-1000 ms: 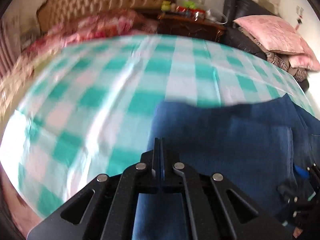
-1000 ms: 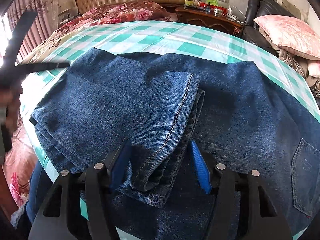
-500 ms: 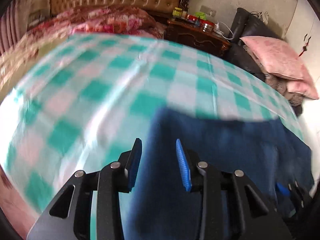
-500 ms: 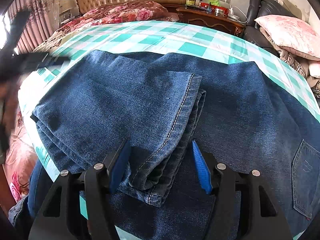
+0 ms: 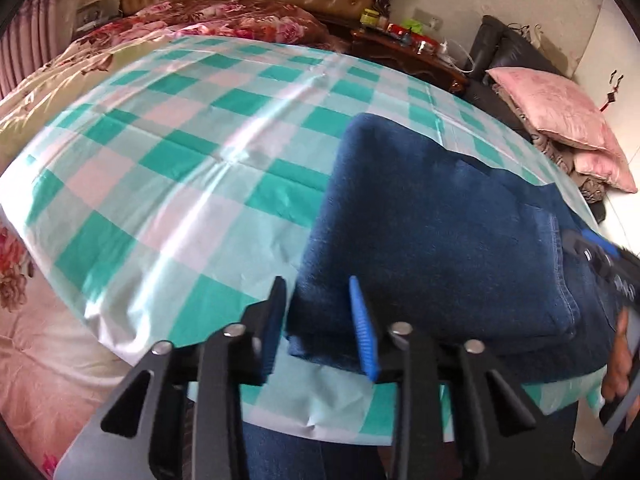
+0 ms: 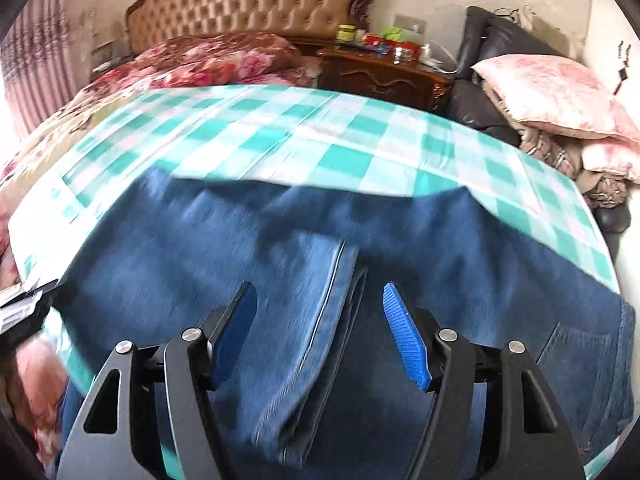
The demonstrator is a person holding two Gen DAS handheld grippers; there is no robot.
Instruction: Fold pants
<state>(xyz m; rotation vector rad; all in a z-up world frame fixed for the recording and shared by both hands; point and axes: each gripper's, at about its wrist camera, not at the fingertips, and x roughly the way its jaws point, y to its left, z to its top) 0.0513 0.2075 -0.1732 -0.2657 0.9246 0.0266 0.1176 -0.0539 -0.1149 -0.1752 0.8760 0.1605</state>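
Observation:
Blue jeans [image 5: 440,220] lie folded on the green-and-white checked sheet [image 5: 180,160]. My left gripper [image 5: 318,320] hangs over their near left corner. Its jaws are closing with that folded corner between the blue pads, and I see no pinch on the cloth. In the right wrist view the jeans [image 6: 200,248] fill the lower half, blurred. My right gripper [image 6: 320,320] is above a folded leg's stitched hem [image 6: 332,288]; its jaws are opening and the pads stand clear of the denim. The right gripper [image 5: 600,256] also shows at the left wrist view's right edge.
A tufted headboard [image 6: 256,0] and a floral quilt [image 6: 224,60] are at the far end of the bed. A dark nightstand [image 6: 384,76] holds jars. Pink pillows [image 6: 552,92] lie on a dark sofa at the right. A hand [image 5: 618,364] grips the right tool.
My left gripper went from shut to open and shifted to the jeans' near left corner. My right gripper rose a little and its jaws spread wider off the hem.

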